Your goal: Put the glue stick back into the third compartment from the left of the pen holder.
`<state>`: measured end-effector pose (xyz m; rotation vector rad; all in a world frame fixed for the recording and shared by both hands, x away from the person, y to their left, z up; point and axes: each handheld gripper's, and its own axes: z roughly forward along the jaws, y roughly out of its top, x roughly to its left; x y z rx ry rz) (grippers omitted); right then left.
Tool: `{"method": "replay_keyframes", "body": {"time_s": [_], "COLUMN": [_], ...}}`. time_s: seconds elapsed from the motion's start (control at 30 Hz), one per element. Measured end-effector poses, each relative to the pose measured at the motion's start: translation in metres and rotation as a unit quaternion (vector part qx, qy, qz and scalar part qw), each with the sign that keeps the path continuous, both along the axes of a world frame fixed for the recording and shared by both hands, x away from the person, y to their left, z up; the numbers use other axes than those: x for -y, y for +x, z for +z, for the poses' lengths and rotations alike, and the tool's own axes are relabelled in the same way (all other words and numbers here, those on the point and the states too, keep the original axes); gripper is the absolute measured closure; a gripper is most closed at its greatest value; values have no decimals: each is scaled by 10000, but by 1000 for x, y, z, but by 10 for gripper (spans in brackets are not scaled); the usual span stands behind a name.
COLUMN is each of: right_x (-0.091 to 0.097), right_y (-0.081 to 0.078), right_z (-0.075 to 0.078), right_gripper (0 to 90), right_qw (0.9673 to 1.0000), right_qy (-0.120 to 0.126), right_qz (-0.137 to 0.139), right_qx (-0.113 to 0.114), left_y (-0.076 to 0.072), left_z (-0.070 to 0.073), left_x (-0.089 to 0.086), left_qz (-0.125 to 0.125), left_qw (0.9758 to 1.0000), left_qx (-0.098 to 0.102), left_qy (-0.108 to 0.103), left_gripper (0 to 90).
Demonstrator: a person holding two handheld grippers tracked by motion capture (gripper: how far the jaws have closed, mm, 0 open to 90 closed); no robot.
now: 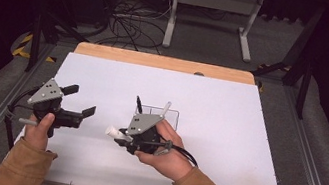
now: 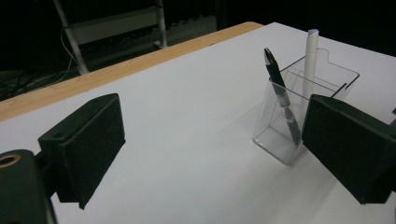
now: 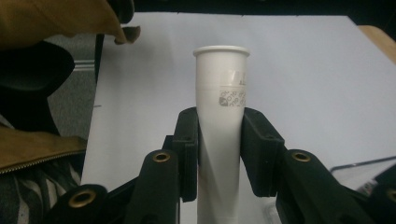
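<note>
A clear plastic pen holder (image 1: pixel 172 117) (image 2: pixel 273 137) stands near the middle of the white table. In it lean a black pen (image 1: pixel 139 104) (image 2: pixel 279 88) and a white pen (image 1: pixel 166 109) (image 2: pixel 310 53). My right gripper (image 1: pixel 121 136) (image 3: pixel 219 156) is just in front of the holder, shut on a white marker (image 1: pixel 112 132) (image 3: pixel 221 102) whose flared end sticks out to the left. My left gripper (image 1: pixel 81 100) (image 2: pixel 217 149) hovers at the table's left side, open, with nothing between its fingers, and faces the holder.
The white table top (image 1: pixel 226 133) has a wooden strip (image 1: pixel 162 62) along its far edge. Behind it stand a white frame (image 1: pixel 211 14) and loose cables (image 1: pixel 128 25) on the floor. A tan sleeve (image 3: pixel 51 18) lies beyond the marker.
</note>
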<state>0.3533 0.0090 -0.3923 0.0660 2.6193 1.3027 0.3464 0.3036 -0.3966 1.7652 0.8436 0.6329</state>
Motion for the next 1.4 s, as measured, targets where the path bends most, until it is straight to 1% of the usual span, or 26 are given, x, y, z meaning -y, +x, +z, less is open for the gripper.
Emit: {"method": "replay_keyframes", "body": {"time_s": [0.07,0.2,0.4,0.67,0.77,0.93,1.0,1.23,1.4], "right_x": [6,16,29,46,50,55,57,67,76], "right_y": [1,2,3,5,6,8,8,12,16], "right_z": [2,4,7,8,10,10,10,9,7], "right_gripper": [695,695,695,695,695,695,695,694,694], "right_qw": [9998,9990,9970,9919,9902,9876,9860,9793,9719], "right_qy": [157,396,681,1135,1234,1370,1441,1699,1958], "right_qz": [-86,-210,-357,-562,-629,-741,-807,-1073,-1277], "right_qx": [-32,-12,24,87,154,183,216,223,279], "left_y": [0,0,-1,-1,-1,-1,-1,-2,-2], "left_z": [0,-1,-2,-3,-3,-3,-3,-3,-3], "left_x": [0,-1,-1,-2,-2,-3,-3,-4,-5], "left_qz": [6,21,29,34,30,37,37,47,41], "left_qw": [10000,10000,10000,10000,10000,10000,10000,10000,10000], "left_qx": [-12,-16,-21,-32,-25,-33,-26,-19,-19], "left_qy": [-19,-25,-30,-14,-17,-34,-31,-38,-25], "left_gripper": [69,68,69,68,68,69,69,69,68]}}
